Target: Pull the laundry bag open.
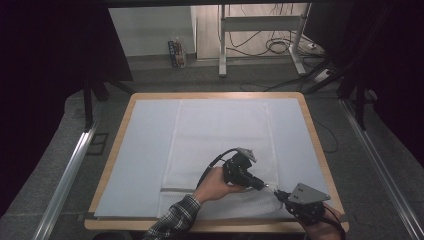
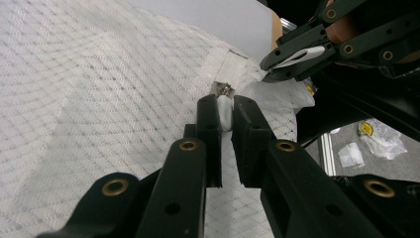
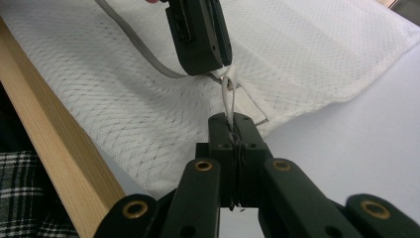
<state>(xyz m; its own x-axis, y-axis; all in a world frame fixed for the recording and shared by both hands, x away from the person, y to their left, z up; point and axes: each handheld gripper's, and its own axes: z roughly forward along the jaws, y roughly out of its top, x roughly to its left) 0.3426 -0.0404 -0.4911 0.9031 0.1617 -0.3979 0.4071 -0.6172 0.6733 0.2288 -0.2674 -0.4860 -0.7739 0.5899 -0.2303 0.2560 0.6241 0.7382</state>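
So the thing you're working on is that white mesh laundry bag (image 1: 220, 145), lying flat on the pale sheet (image 1: 145, 150) that covers the wooden table (image 1: 316, 135). It runs from the far end of the sheet right down to the near edge, roughly centered, and all the action is at its near right corner. There's a grey zipper line (image 1: 175, 189) running across the bag close to the near edge, and it ends right where your two grippers meet.

Your left gripper (image 2: 226, 110) has its jaws pressed in on a small white fold of the bag's fabric right beside the metal zipper pull (image 2: 224, 89); in the left gripper view you can see the white bit sandwiched between the two black pads. In the high view that gripper (image 1: 263, 185) sits just above the bag's corner, pointing right toward the other one.

Your right gripper (image 3: 233, 124) is pinched tight, jaws basically together, with a thin white tab or strip (image 3: 229, 96) caught between them and rising toward the zipper end. In the high view it's at the near right corner of the table (image 1: 278, 193), pointing left, tips almost meeting the left gripper's.

The mesh around the pinch points is bunched up a little off the sheet. A plaid sleeve (image 1: 172, 220) comes in from the bottom on your left arm. Past the table there's grey floor and a metal desk frame (image 1: 260, 35) with cables by it.
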